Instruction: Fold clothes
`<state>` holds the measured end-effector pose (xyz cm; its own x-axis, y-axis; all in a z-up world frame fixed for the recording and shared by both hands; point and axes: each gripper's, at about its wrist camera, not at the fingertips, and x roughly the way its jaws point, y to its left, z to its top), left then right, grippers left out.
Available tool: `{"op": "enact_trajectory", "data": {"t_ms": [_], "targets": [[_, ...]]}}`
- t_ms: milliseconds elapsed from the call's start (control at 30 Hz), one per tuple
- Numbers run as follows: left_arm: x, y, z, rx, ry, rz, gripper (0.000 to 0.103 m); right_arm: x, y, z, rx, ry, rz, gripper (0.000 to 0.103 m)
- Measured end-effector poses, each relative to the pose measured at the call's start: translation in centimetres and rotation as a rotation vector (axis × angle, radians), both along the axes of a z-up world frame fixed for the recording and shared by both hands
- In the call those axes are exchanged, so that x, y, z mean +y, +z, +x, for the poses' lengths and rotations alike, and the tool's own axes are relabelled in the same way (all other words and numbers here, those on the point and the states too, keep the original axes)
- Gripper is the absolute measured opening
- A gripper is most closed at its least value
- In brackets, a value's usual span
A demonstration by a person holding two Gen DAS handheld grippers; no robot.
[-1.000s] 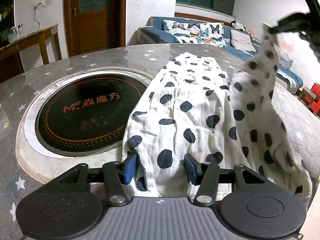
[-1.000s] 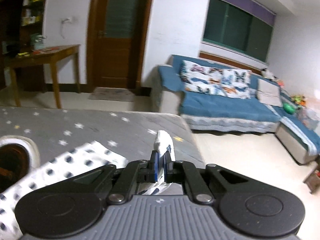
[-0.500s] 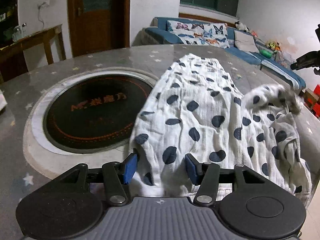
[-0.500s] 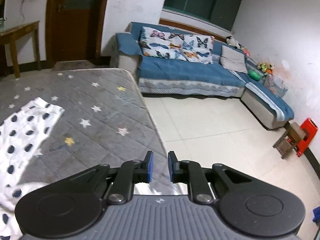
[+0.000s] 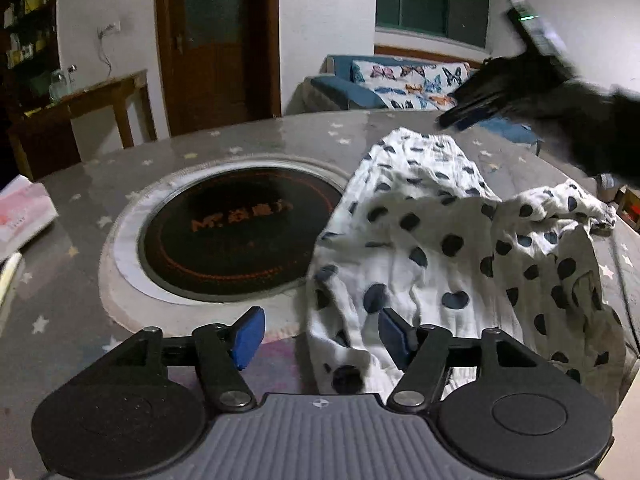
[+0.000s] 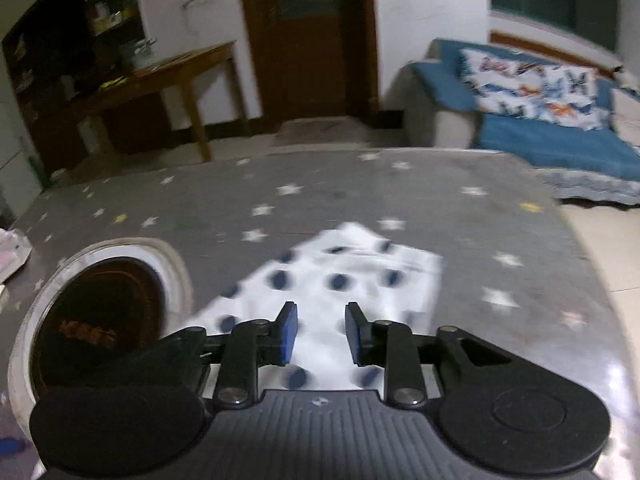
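A white garment with dark polka dots (image 5: 440, 248) lies lengthwise on the grey star-patterned table (image 5: 80, 320), with a loose fold bunched on its right side (image 5: 560, 208). My left gripper (image 5: 320, 336) is open at the garment's near hem, and the cloth fills the right half of the gap between its blue pads. My right gripper (image 5: 472, 110) shows blurred over the garment's far end. In the right wrist view that gripper (image 6: 322, 332) is open, hovering above the far hem (image 6: 340, 280) with nothing between its fingers.
A round black cooktop (image 5: 240, 232) with a white rim is set into the table left of the garment. A pink-and-white packet (image 5: 24, 212) lies at the left edge. The table's edge (image 6: 592, 280) drops to the floor on the right; a blue sofa (image 6: 560, 140) stands beyond.
The right gripper let go of the lifted cloth, which dropped into a fold on the right. It then swung back over the far hem and opened wider. The left gripper stayed open.
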<state>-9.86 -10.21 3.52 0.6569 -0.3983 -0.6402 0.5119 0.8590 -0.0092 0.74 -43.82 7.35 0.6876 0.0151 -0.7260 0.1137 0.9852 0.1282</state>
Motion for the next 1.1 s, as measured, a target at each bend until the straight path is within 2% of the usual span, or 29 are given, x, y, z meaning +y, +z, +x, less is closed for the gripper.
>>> {"op": "enact_trajectory", "data": {"t_ms": [100, 167, 300, 433, 600, 633, 700, 767, 800, 1100], "targets": [[1.0, 0.4, 0.1, 0.002, 0.007, -0.022, 0.069, 1.9, -0.9, 3.0, 0.037, 0.022, 0.017, 0.028], [1.1, 0.1, 0.5, 0.021, 0.003, -0.023, 0.069, 2.6, -1.4, 4.6, 0.058, 0.022, 0.022, 0.033], [1.0, -0.8, 1.1, 0.065, -0.024, -0.027, 0.067, 2.9, -3.2, 7.0, 0.110, -0.018, 0.037, 0.034], [0.6, -1.3, 1.4, 0.093, -0.061, -0.044, 0.055, 2.7, -4.6, 8.2, 0.151, -0.064, 0.045, 0.035], [0.1, -1.9, 1.6, 0.108, -0.101, -0.045, 0.036, 3.1, -5.0, 9.1, 0.145, -0.074, 0.009, 0.034], [0.1, -1.9, 1.5, 0.107, -0.107, -0.046, 0.034, 3.3, -5.0, 9.2, 0.143, -0.075, -0.001, 0.032], [0.1, -1.9, 1.5, 0.110, -0.116, -0.053, 0.018, 3.6, -5.1, 9.3, 0.137, -0.081, -0.021, 0.023], [0.2, -1.9, 1.6, 0.117, -0.122, -0.067, 0.010, 3.7, -5.0, 9.4, 0.130, -0.089, -0.026, 0.008], [0.3, -1.9, 1.5, 0.119, -0.125, -0.073, 0.009, 3.7, -4.9, 9.4, 0.126, -0.090, -0.019, 0.006], [2.6, -0.1, 0.9, 0.086, -0.077, -0.149, 0.007, 6.6, -2.0, 10.7, 0.025, -0.026, 0.013, 0.004]]}}
